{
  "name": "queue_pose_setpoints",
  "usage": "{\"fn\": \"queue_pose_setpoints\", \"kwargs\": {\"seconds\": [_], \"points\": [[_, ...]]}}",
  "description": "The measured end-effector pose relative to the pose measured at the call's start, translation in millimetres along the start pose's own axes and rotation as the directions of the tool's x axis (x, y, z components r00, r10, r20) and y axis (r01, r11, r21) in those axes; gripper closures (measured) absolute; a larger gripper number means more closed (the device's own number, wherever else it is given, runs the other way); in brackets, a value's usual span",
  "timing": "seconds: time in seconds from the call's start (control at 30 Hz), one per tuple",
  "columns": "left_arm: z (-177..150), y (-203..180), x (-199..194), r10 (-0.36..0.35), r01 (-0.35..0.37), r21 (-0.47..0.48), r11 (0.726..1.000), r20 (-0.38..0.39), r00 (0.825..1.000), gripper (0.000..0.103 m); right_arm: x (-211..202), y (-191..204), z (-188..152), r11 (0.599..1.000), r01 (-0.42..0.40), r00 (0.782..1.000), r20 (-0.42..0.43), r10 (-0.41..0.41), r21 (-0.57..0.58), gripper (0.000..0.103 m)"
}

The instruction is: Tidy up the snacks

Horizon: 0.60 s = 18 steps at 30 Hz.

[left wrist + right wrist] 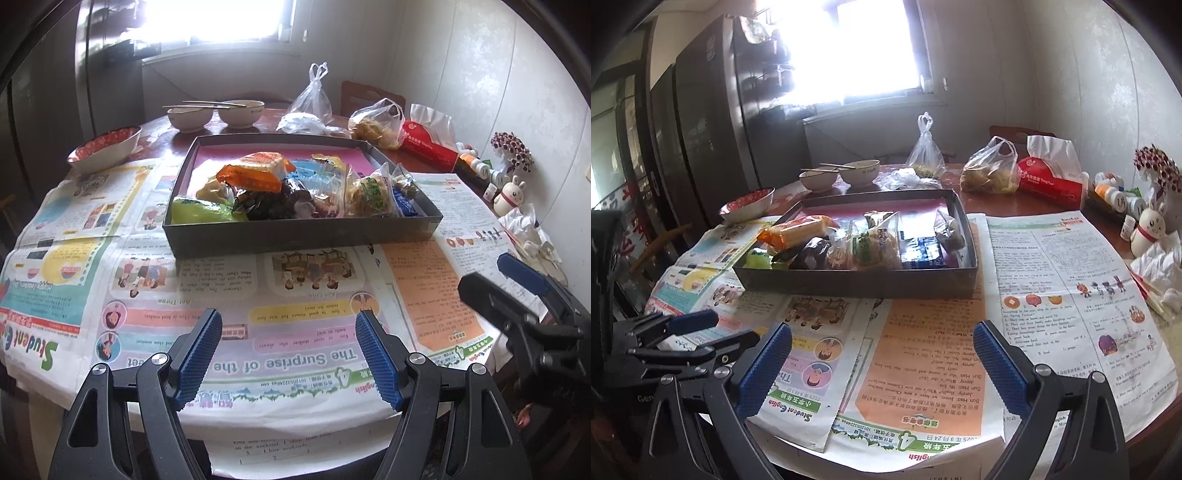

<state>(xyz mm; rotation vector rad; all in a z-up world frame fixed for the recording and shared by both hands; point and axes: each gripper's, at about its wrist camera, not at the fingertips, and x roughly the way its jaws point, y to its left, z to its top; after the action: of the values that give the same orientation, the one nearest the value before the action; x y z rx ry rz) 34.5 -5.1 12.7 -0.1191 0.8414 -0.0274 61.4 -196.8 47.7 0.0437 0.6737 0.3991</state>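
Both grippers, left gripper point(288, 354) and right gripper point(882, 365), hung with jaws spread and empty over the newspaper point(295, 295). The snacks point(258, 173) lay heaped in the far dark box point(303, 236); a good approach likely singled out the top orange packet point(798, 229) first.

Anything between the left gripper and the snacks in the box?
Only the box's near wall. The left gripper is open over bare newspaper, and the snacks lie behind that wall, so come in from above.
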Motion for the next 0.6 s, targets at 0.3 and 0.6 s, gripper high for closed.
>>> {"fn": "queue_pose_setpoints", "kwargs": {"seconds": [0.3,0.6], "points": [[-5.4,0.4,0.4,0.018,-0.018,0.007,1.0,-0.01,1.0,0.027,2.7,1.0,-4.7,1.0,0.018,1.0,-0.013,-0.019,-0.006,0.004],[-5.3,1.6,0.1,0.021,-0.021,0.003,1.0,-0.006,1.0,0.027,5.2,2.6,-6.5,1.0,0.011,1.0,-0.026,-0.012,-0.012,0.004]]}}
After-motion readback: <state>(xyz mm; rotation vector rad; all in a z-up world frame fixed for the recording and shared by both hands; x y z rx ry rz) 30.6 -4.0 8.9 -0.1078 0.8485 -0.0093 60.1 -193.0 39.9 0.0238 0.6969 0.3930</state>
